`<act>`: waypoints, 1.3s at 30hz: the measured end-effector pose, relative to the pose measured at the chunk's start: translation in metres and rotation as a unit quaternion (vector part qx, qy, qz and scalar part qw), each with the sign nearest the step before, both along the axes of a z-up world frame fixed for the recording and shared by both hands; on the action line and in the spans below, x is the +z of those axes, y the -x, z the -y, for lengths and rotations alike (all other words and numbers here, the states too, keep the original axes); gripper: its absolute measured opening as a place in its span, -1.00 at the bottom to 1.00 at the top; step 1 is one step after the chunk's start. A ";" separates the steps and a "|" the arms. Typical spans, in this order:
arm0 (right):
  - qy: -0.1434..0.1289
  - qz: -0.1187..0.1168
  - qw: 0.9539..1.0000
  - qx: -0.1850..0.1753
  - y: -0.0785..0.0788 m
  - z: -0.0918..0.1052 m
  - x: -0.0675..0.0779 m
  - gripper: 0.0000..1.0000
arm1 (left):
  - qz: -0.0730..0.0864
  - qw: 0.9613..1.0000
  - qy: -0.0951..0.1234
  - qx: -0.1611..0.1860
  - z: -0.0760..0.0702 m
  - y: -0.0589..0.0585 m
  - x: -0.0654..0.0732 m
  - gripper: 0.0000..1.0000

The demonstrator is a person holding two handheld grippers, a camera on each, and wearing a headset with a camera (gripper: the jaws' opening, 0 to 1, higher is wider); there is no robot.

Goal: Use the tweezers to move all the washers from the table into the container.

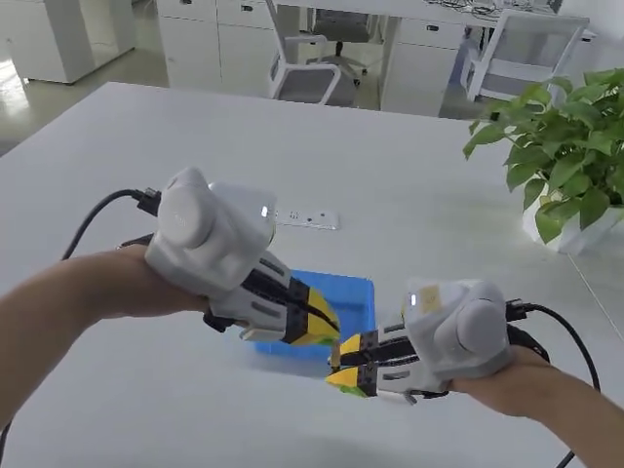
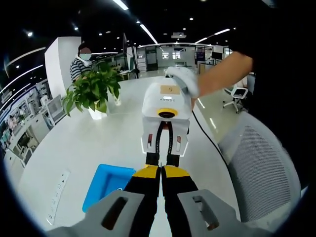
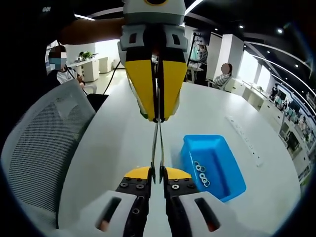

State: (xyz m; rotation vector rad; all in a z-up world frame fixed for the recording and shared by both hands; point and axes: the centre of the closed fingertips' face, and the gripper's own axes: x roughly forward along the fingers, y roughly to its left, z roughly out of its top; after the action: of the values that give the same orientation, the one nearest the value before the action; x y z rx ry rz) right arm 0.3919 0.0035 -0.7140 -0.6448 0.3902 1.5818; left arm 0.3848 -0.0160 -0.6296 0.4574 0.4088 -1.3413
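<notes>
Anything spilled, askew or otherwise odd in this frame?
Nothing spilled: the washers lie inside the upright blue container. One oddity: the tweezers are pinched at both ends, by the left gripper and the right gripper facing each other, probably a handover.

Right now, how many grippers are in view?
2. The left gripper is beside the blue container; the right gripper faces it tip to tip, the tweezers spanning both sets of jaws.

Left claw (image 3: 158,117) and right claw (image 3: 157,177), two; tweezers (image 3: 157,148), container (image 3: 224,165), bench (image 1: 390,166), plant (image 1: 565,136), one each; washers (image 3: 201,173) too small to count.
</notes>
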 end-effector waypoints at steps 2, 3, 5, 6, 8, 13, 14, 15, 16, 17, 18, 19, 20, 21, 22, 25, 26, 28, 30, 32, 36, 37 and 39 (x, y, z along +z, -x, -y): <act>0.006 0.000 1.000 0.002 0.001 0.000 -0.003 -0.81 | -0.002 1.000 -0.005 0.000 -0.003 0.000 -0.005 -0.90; 0.008 0.000 1.000 0.003 0.001 0.000 -0.005 -0.83 | 0.000 1.000 -0.008 -0.001 -0.005 0.001 -0.007 -0.90; 0.014 -0.007 1.000 0.005 0.003 0.000 -0.007 -0.85 | -0.002 1.000 -0.011 -0.002 -0.006 0.003 -0.010 -0.90; 0.018 -0.004 1.000 0.006 0.002 0.001 -0.009 -0.85 | -0.003 1.000 -0.015 -0.003 -0.006 0.004 -0.013 -0.90; 0.027 -0.006 1.000 0.010 0.003 0.002 -0.014 -0.85 | -0.003 1.000 -0.027 -0.004 -0.009 0.005 -0.019 -0.90; 0.048 -0.001 0.999 0.014 0.003 0.006 -0.024 -0.86 | -0.002 0.998 -0.060 -0.011 -0.018 0.007 -0.038 -0.90; 0.051 -0.002 0.999 0.013 0.002 0.007 -0.026 -0.86 | -0.004 0.998 -0.067 -0.010 -0.020 0.005 -0.042 -0.90; 0.055 0.001 0.998 0.012 0.001 0.007 -0.028 -0.86 | -0.004 0.998 -0.069 -0.010 -0.021 0.005 -0.044 -0.90; 0.057 0.000 0.998 0.012 0.001 0.008 -0.029 -0.86 | -0.005 0.997 -0.077 -0.011 -0.024 0.004 -0.049 -0.90; 0.061 0.000 0.998 0.011 0.000 0.008 -0.031 -0.86 | -0.005 0.997 -0.082 -0.012 -0.025 0.003 -0.052 -0.90; 0.063 0.001 0.998 0.011 0.000 0.009 -0.032 -0.86 | -0.008 0.996 -0.084 -0.010 -0.027 0.002 -0.056 -0.90; 0.065 0.001 0.998 0.011 -0.001 0.009 -0.033 -0.86 | -0.009 0.996 -0.087 -0.010 -0.028 0.002 -0.058 -0.90; 0.069 0.001 0.998 0.012 0.000 0.009 -0.035 -0.86 | -0.010 0.996 -0.091 -0.010 -0.029 0.002 -0.062 -0.90; 0.074 0.001 0.997 0.014 0.001 0.010 -0.037 -0.86 | -0.012 0.996 -0.093 -0.010 -0.030 0.002 -0.064 -0.90; 0.078 0.003 0.997 0.015 0.000 0.010 -0.038 -0.86 | -0.017 0.995 -0.094 -0.009 -0.031 0.003 -0.068 -0.90; 0.084 0.004 0.996 0.017 0.000 0.010 -0.042 -0.86 | -0.024 0.994 -0.102 -0.007 -0.034 0.003 -0.077 -0.90; 0.085 0.005 0.996 0.017 0.000 0.010 -0.043 -0.86 | -0.025 0.994 -0.107 -0.006 -0.036 0.003 -0.081 -0.90; 0.091 0.008 0.996 0.019 -0.001 0.010 -0.047 -0.86 | -0.028 0.993 -0.114 -0.005 -0.038 0.002 -0.087 -0.90; 0.100 0.014 0.995 0.021 -0.001 0.010 -0.050 -0.86 | -0.031 0.993 -0.118 -0.003 -0.039 0.001 -0.093 -0.90; 0.110 0.021 0.993 0.024 -0.002 0.010 -0.053 -0.86 | -0.033 0.992 -0.122 0.001 -0.041 0.000 -0.099 -0.90; 0.124 0.027 0.991 0.031 -0.001 0.010 -0.060 -0.85 | -0.040 0.990 -0.134 0.005 -0.044 0.001 -0.113 -0.90; 0.126 0.026 0.991 0.031 -0.001 0.009 -0.062 -0.85 | -0.041 0.989 -0.140 0.005 -0.046 0.002 -0.118 -0.90; 0.129 0.024 0.991 0.032 -0.001 0.008 -0.065 -0.85 | -0.044 0.988 -0.148 0.006 -0.048 0.002 -0.124 -0.90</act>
State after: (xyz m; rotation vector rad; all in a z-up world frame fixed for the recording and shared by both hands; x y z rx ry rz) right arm 0.3926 -0.0049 -0.7793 -0.8987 0.5492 1.5871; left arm 0.3831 0.0322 -0.7536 0.6416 0.6871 -1.2976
